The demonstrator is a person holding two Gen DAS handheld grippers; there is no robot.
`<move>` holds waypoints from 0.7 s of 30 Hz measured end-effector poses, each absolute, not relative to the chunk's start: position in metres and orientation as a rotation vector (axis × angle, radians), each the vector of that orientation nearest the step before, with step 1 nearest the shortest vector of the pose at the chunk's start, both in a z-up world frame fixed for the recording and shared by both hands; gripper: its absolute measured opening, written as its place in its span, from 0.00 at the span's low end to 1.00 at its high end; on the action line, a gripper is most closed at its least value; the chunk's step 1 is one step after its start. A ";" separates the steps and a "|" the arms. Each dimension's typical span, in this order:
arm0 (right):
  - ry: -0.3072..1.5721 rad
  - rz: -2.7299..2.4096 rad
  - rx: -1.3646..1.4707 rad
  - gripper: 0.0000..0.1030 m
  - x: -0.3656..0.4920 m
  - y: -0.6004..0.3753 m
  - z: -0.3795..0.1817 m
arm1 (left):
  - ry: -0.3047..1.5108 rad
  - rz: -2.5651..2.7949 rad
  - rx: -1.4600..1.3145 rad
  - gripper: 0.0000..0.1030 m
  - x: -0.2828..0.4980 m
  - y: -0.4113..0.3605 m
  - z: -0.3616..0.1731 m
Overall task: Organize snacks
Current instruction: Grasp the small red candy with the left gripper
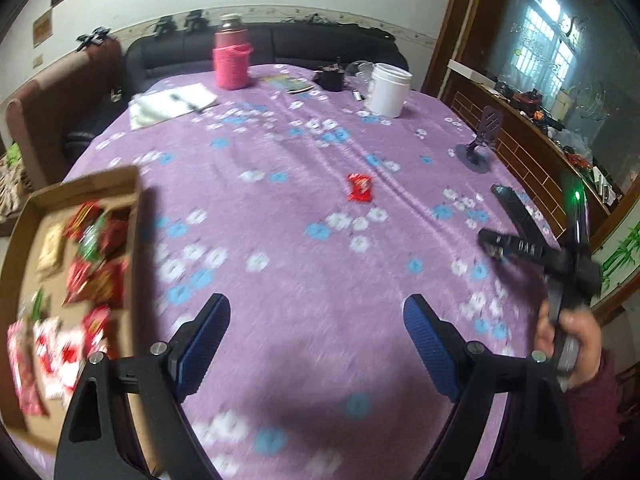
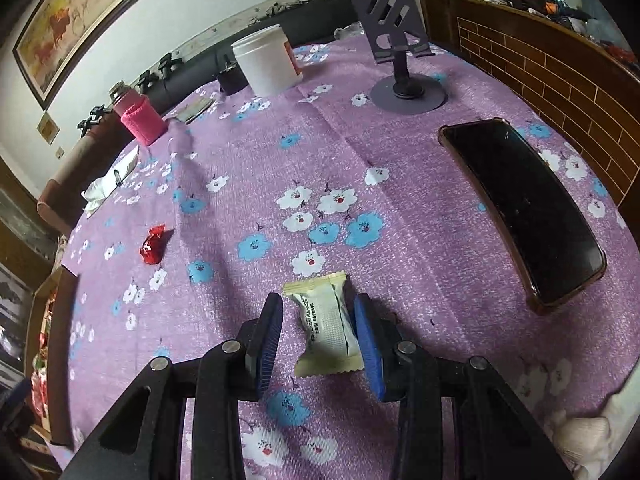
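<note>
Your right tool (image 2: 318, 336) straddles the cream packet (image 2: 326, 332) on the worktop (image 2: 400, 184), jaws narrowed but one pad apart from it. Your left tool (image 1: 316, 344) hangs wide and empty. Next, I judge: squeeze, lift, carry it to the box (image 1: 86, 186).

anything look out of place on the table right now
Two snacks sit outside the cardboard box: a red wrapped candy alone on the purple cloth, and a cream packet between the right gripper fingers, with a gap at the left pad. Nothing looks spilled or damaged.
</note>
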State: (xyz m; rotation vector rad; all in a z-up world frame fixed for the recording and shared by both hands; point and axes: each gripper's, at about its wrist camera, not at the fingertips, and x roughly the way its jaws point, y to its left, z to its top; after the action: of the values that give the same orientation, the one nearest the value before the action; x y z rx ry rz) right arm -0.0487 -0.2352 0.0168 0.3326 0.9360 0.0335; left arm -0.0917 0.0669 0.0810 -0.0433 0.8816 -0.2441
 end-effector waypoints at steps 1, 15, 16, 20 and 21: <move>0.931 0.034 0.329 0.38 -0.050 -0.235 0.017 | 0.874 -0.253 -0.029 0.85 -0.080 0.059 0.080; 0.908 0.011 0.264 0.24 -0.053 -0.232 0.015 | 0.880 -0.302 0.227 0.84 0.055 -0.034 0.029; 0.909 0.016 0.275 0.24 -0.053 -0.234 0.015 | 0.888 -0.304 0.246 0.78 0.059 -0.039 0.024; 0.911 0.019 0.291 0.23 -0.054 -0.237 0.015 | 0.931 -0.344 0.240 0.36 0.070 -0.043 0.010; 0.912 0.019 0.294 0.23 -0.054 -0.237 0.015 | 0.929 -0.336 0.237 0.30 0.070 -0.042 0.010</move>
State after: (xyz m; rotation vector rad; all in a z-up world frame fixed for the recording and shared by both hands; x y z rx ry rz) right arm -0.0539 -0.2373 0.0154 0.2940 0.9116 0.0193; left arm 0.0699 -0.0422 0.0101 0.2369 0.9287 -0.3359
